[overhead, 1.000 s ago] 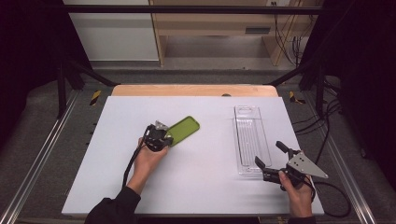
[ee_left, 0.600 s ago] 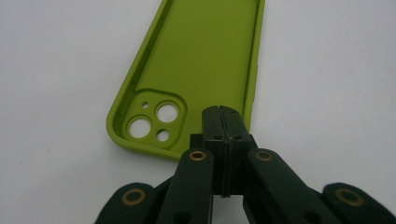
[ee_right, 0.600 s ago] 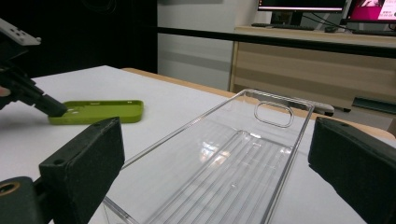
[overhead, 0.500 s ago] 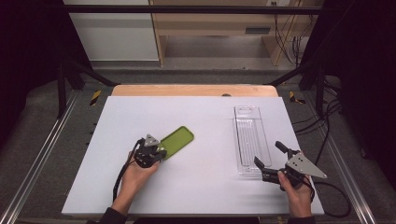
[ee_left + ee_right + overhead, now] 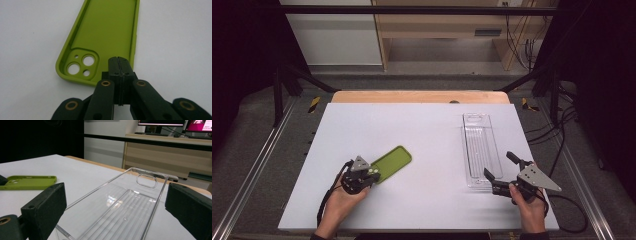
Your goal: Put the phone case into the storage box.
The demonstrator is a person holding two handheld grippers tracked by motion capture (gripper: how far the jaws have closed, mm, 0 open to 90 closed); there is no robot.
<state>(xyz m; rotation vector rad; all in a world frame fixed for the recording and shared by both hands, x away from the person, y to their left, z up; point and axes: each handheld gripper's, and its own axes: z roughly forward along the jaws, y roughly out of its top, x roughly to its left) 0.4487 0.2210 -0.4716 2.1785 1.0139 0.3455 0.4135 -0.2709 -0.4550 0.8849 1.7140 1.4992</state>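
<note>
While both hands rest low on the white bench (image 5: 422,135), the scene reads so:
Case: green phone case (image 5: 390,162), matte and soft-looking, rounded corners, round camera holes, lying inside-up at near left.
Left hand-held gripper (image 5: 371,176): black jaws pressed together over the case's near rim (image 5: 95,82); whether they pinch it I cannot tell.
Tray: clear plastic tray (image 5: 479,150), long, ribbed floor, glossy, at right.
Right hand-held gripper (image 5: 501,167): blocky jaws spread wide at the tray's near end.

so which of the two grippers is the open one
The right gripper, jaws spread wide at the clear tray; the left gripper is shut on the green case.
</note>
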